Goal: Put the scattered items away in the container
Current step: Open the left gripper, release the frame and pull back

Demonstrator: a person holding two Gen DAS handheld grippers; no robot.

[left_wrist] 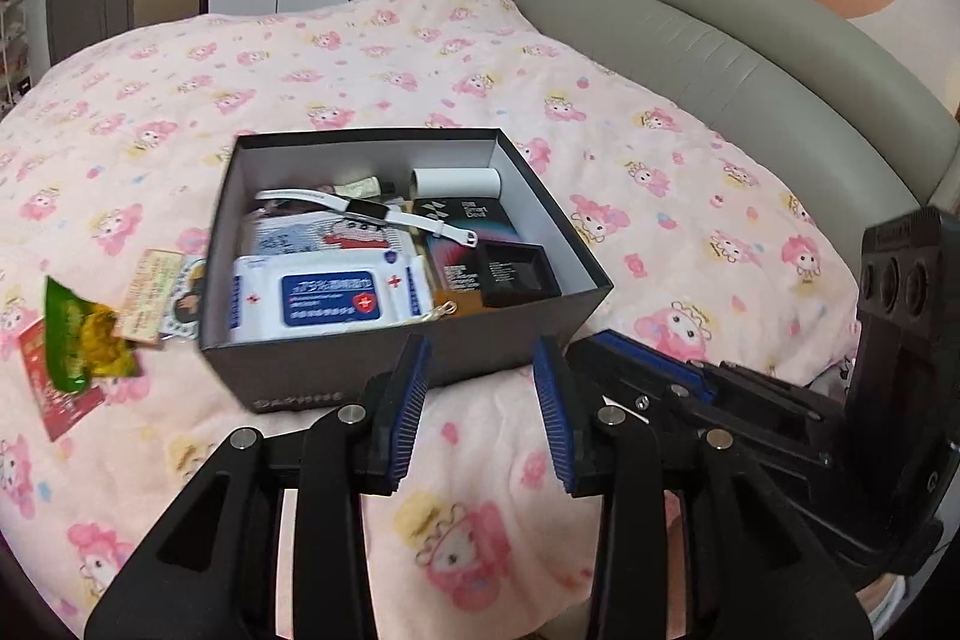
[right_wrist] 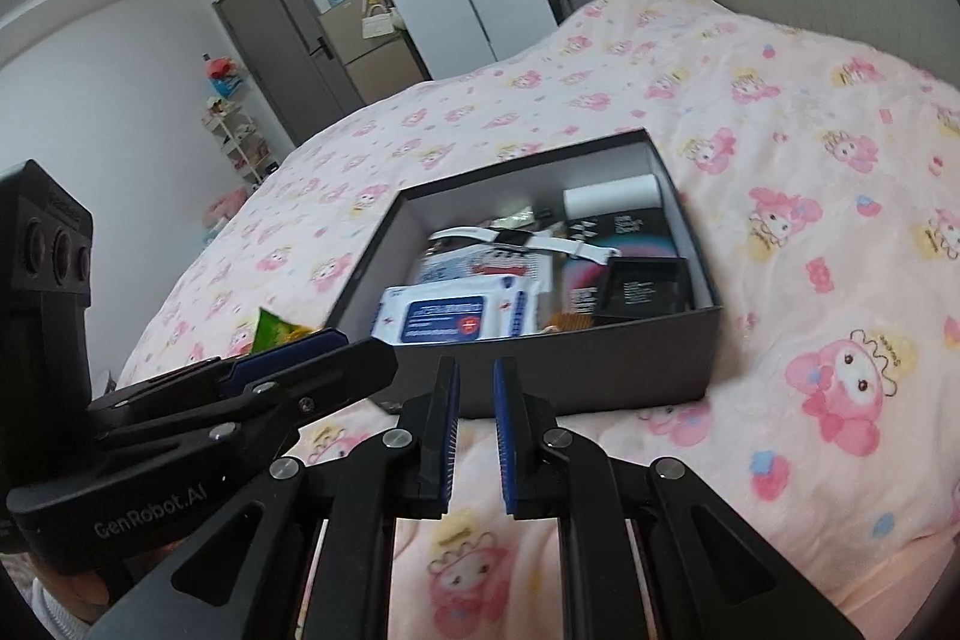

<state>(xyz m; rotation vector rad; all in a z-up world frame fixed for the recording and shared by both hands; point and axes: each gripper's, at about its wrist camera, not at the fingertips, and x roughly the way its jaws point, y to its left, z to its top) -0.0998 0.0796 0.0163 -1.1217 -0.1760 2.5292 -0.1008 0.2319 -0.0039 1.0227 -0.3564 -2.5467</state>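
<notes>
Dark grey cardboard box [left_wrist: 336, 358]: on pink cartoon-print bed [left_wrist: 660, 232], part-filled. Green snack packet [left_wrist: 84, 340] beside it, unstowed. Left tool [left_wrist: 483, 364] wide, empty; right tool [right_wrist: 477, 388] narrowly parted, empty—both poised for pickup.

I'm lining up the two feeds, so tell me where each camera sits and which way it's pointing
Left wrist: sits on the left gripper, open, above the bed, facing the box; the right gripper shows at its right.
Right wrist: sits on the right gripper, slightly open, facing the box; the left gripper shows at its left.
Shared: box, wipes, green packet, pink blanket.
</notes>
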